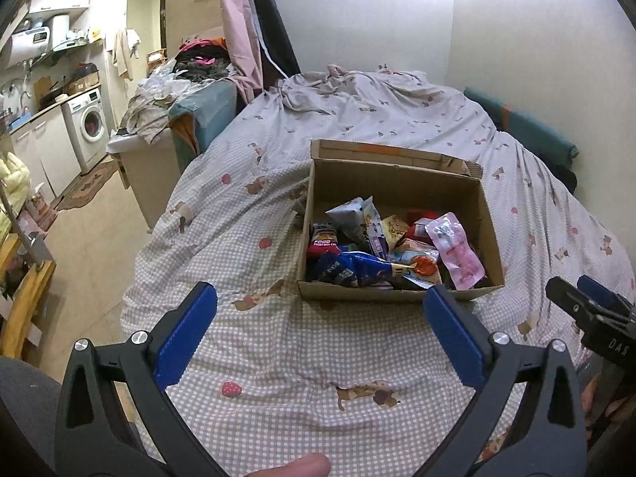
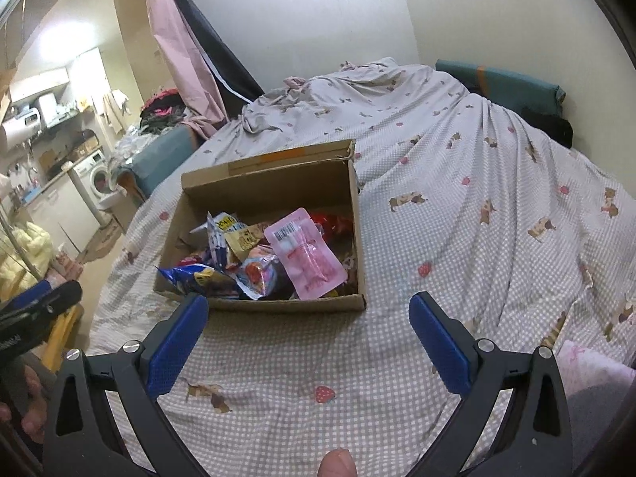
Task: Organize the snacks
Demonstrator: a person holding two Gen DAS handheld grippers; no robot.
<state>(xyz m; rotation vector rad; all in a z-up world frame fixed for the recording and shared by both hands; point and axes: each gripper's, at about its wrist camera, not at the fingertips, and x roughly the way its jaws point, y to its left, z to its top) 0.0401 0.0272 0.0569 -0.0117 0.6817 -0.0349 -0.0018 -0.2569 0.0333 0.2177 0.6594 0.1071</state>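
From my left wrist camera, the left gripper (image 1: 320,302) hovers just before the cardboard box (image 1: 397,183) on the bed (image 1: 278,357), fingers wide apart, empty. Snack packets (image 1: 381,250) fill the box.

From my right wrist camera, the right gripper (image 2: 308,312) hovers before the box, fingers apart; a pink packet (image 2: 304,252) lies topmost inside.
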